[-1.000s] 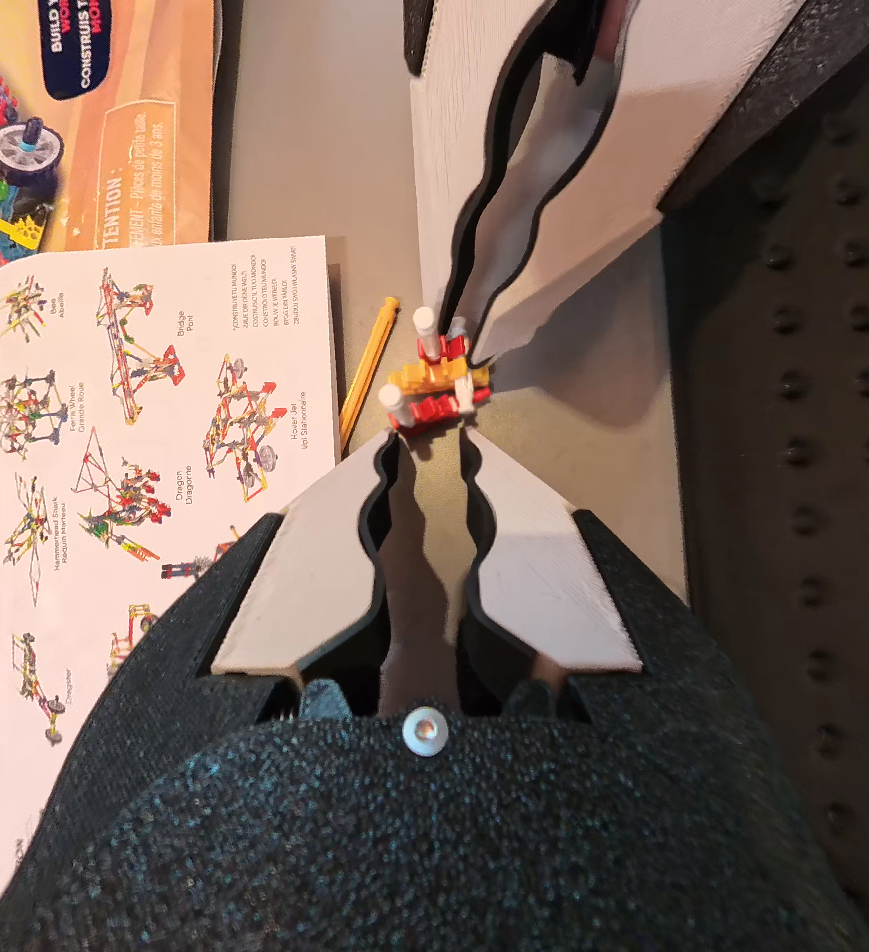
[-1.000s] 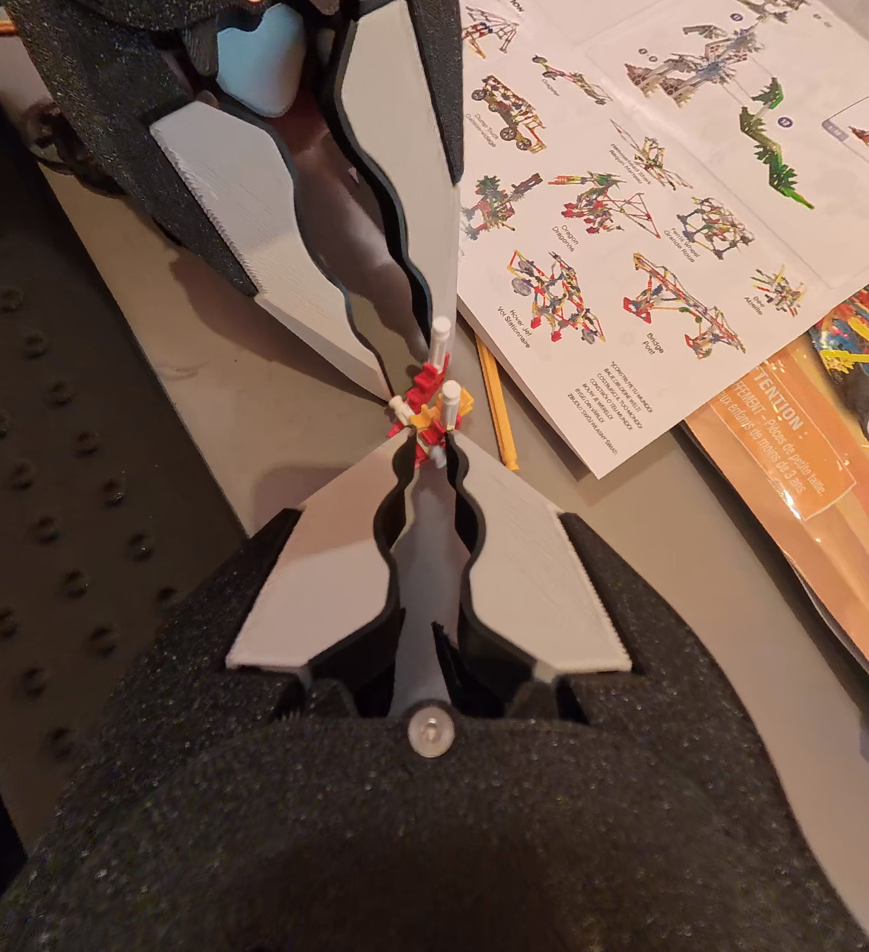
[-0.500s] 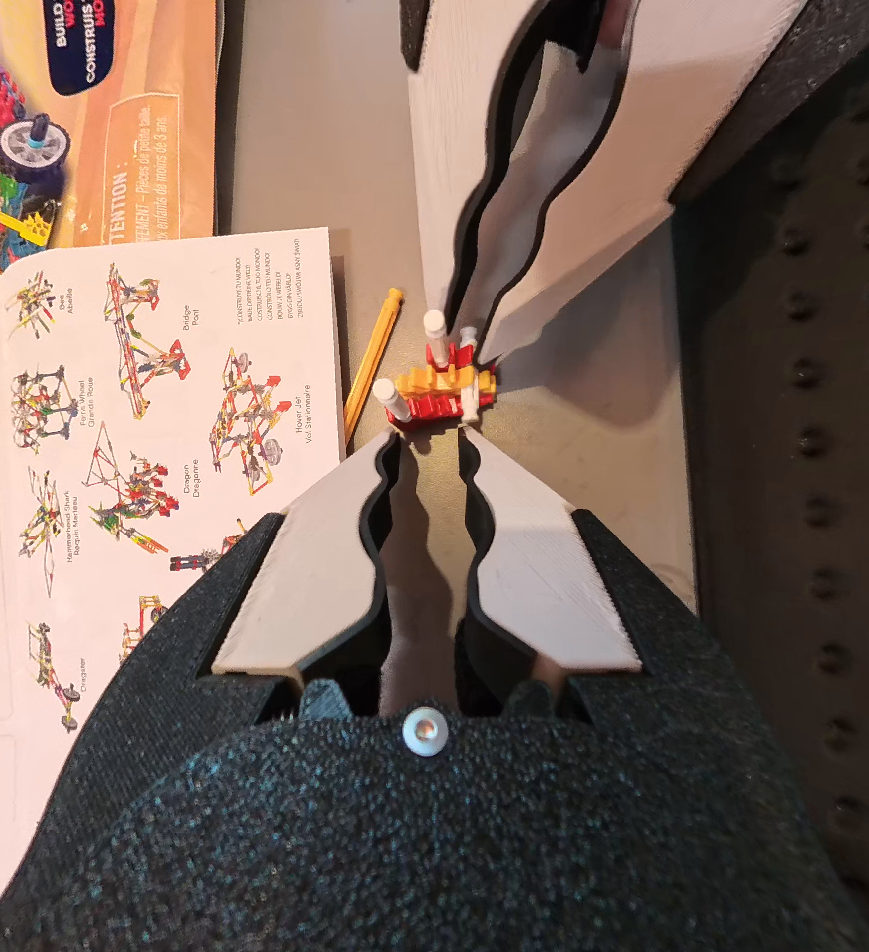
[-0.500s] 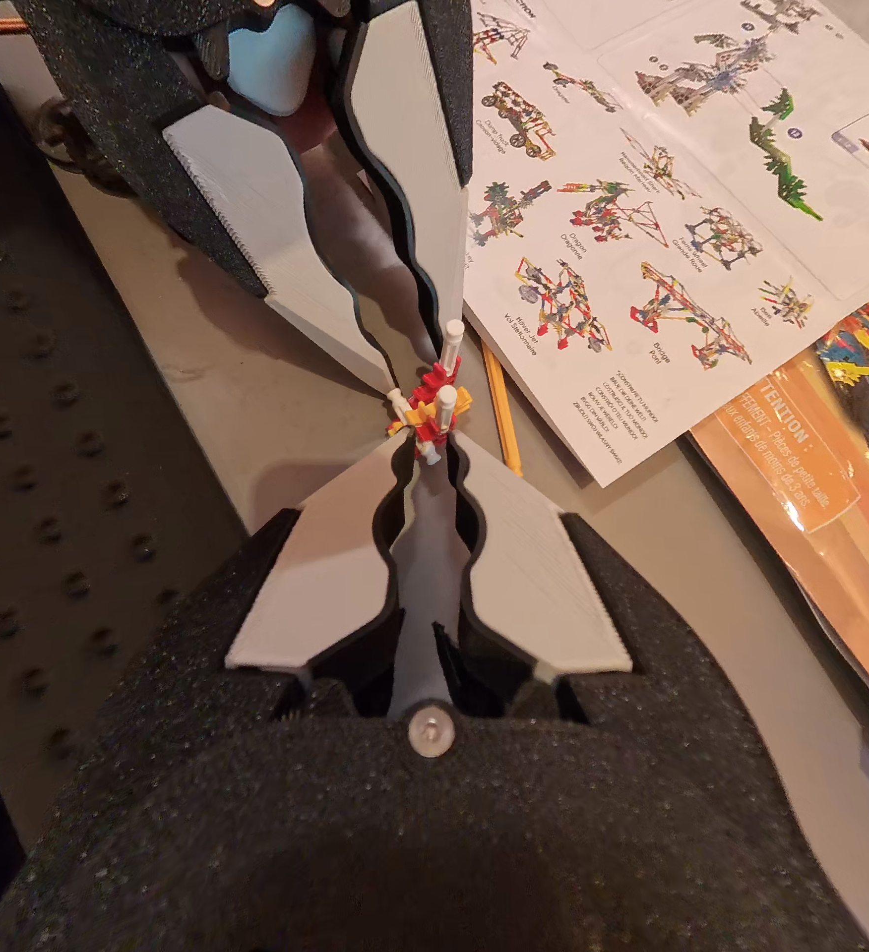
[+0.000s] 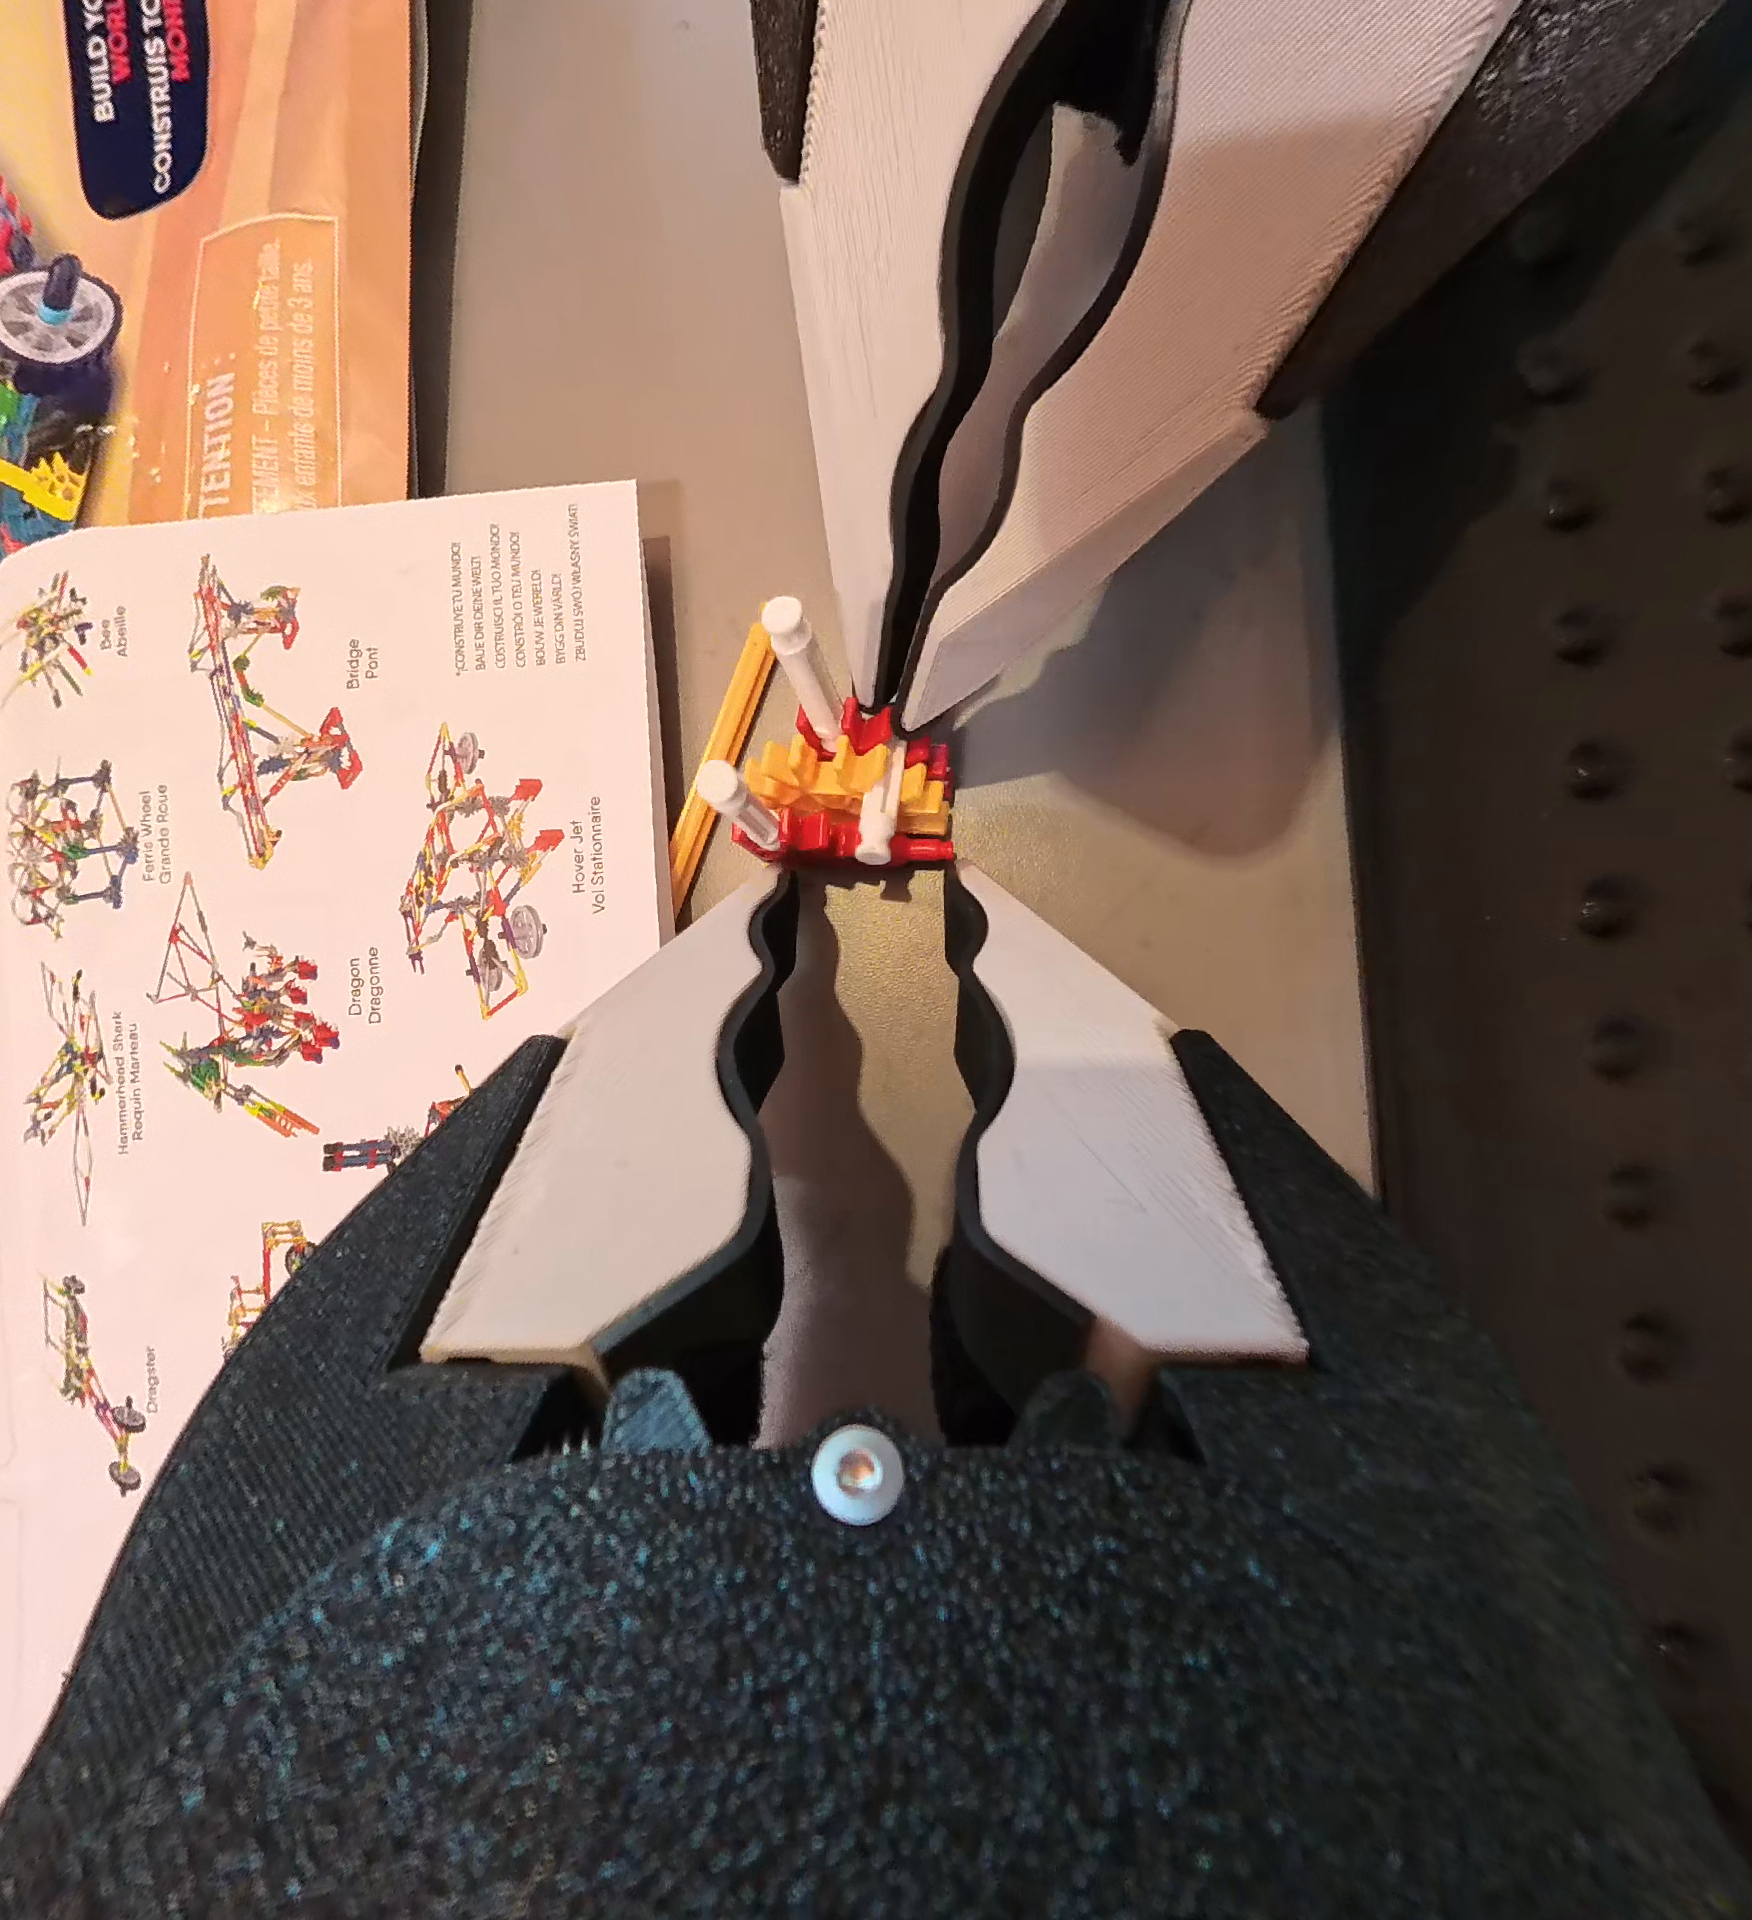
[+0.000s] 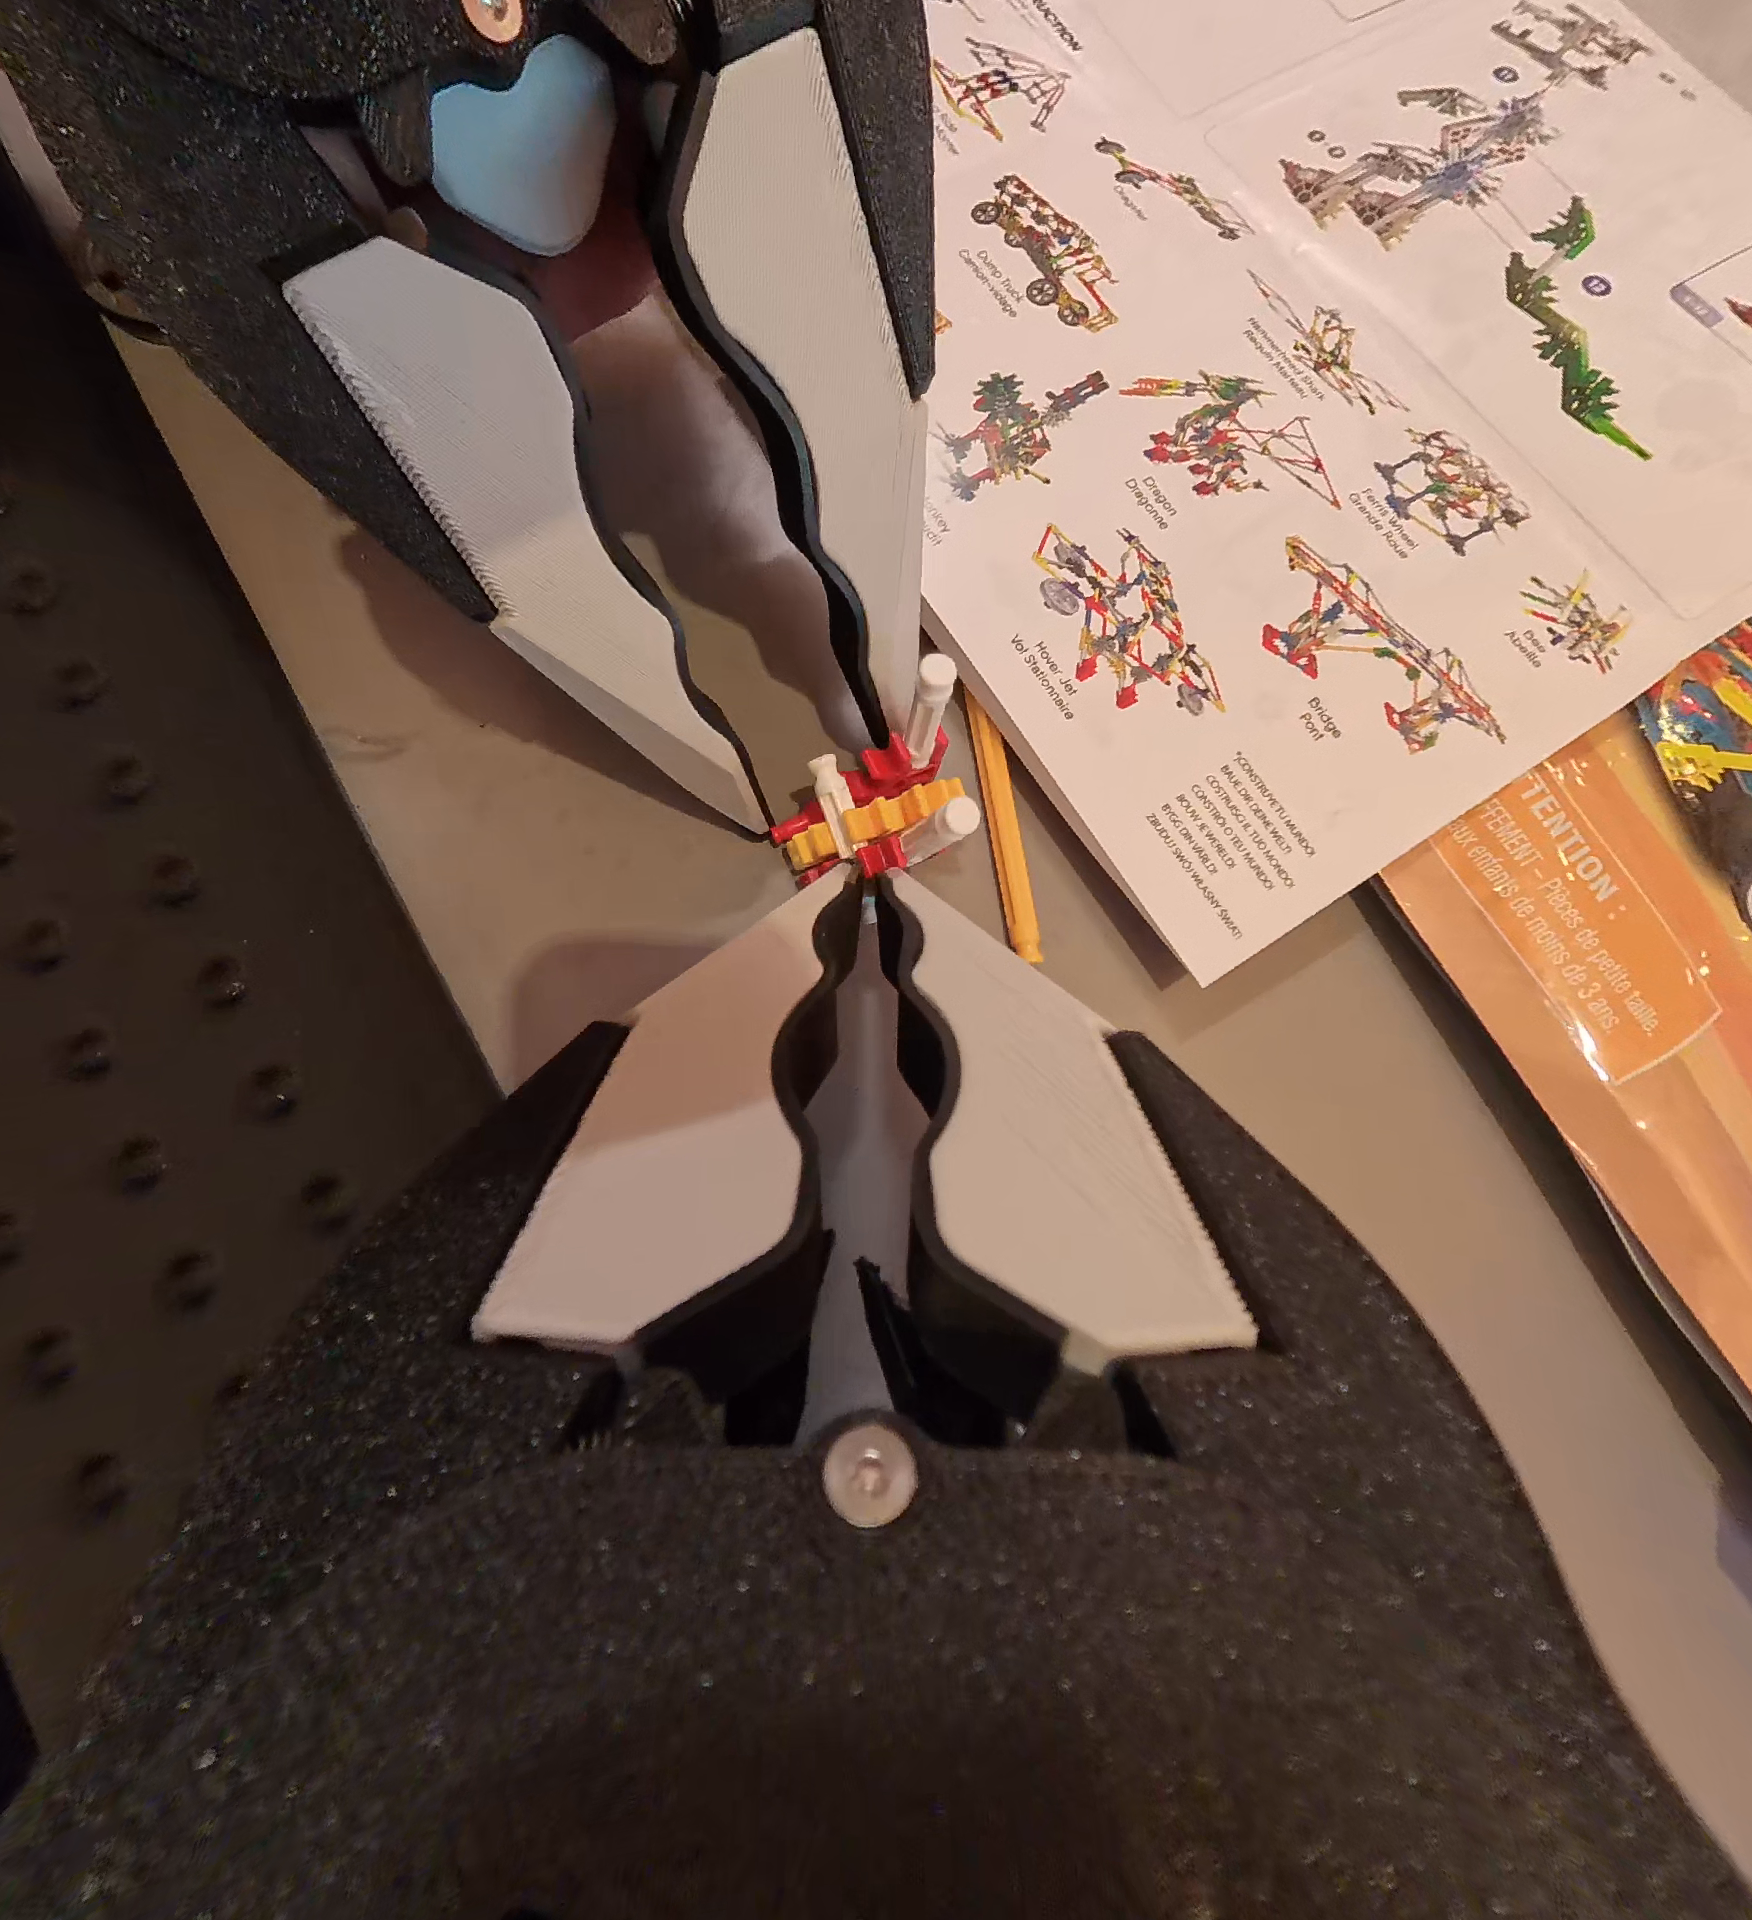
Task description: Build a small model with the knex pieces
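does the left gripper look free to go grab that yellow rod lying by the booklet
Probably not as it stands. The left gripper has its tips on the red and yellow assembly, which the right gripper pinches too. The yellow rod lies close, partly behind the assembly, beside the booklet.

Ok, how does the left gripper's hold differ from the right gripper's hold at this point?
Opening: the left gripper has its jaws well apart, while the right gripper has its jaws almost together.
Hold: the left gripper spans the red-and-yellow connector cluster across its width, while the right gripper pinches only a thin part at its edge.
Shared: both are clamped on the same cluster, meeting tip to tip from opposite sides.
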`<state>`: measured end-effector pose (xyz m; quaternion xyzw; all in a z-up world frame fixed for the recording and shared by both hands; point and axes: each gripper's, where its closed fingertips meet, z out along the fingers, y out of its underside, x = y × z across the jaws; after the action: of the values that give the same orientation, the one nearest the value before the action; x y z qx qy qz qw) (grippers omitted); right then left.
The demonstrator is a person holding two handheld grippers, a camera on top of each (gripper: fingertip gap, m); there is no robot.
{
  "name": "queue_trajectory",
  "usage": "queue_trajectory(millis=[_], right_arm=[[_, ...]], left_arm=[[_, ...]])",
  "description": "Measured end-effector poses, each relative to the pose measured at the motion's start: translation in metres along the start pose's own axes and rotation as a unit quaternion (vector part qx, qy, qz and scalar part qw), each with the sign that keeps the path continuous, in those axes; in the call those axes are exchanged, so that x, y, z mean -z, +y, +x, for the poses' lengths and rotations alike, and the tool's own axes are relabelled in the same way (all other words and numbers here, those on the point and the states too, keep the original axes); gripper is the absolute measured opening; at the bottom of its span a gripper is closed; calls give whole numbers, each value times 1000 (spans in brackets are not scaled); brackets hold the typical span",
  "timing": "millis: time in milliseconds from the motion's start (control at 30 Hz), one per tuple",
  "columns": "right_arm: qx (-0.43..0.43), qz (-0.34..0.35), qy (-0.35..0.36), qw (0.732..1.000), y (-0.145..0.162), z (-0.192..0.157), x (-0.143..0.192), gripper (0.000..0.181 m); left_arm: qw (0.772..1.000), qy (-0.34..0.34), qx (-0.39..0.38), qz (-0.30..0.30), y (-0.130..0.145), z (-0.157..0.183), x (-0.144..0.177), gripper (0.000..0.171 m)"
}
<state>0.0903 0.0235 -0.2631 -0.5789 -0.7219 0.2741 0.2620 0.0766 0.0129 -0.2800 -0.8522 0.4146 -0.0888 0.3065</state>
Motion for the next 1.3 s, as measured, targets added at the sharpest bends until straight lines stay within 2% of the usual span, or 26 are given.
queue_trajectory(millis=[333,600,900,1133,1300], right_arm=[[4,-3,4,1000,-2,3,-2,0],[8,-13,0,1000,3,5,-3,10],[18,-8,-14,1000,2,4,-5,6],[27,-14,-38,999,3,1,-4,17],[30,-15,-60,998,4,-4,-7,14]], left_arm=[[1000,-14,-9,-4,2,-5,1,24],[999,-43,-10,8,-2,-16,3,29],[999,-36,-14,24,-6,-15,2,28],[999,-28,-13,24,-4,-14,3,27],[999,-22,-19,26,-3,-12,2,27]])
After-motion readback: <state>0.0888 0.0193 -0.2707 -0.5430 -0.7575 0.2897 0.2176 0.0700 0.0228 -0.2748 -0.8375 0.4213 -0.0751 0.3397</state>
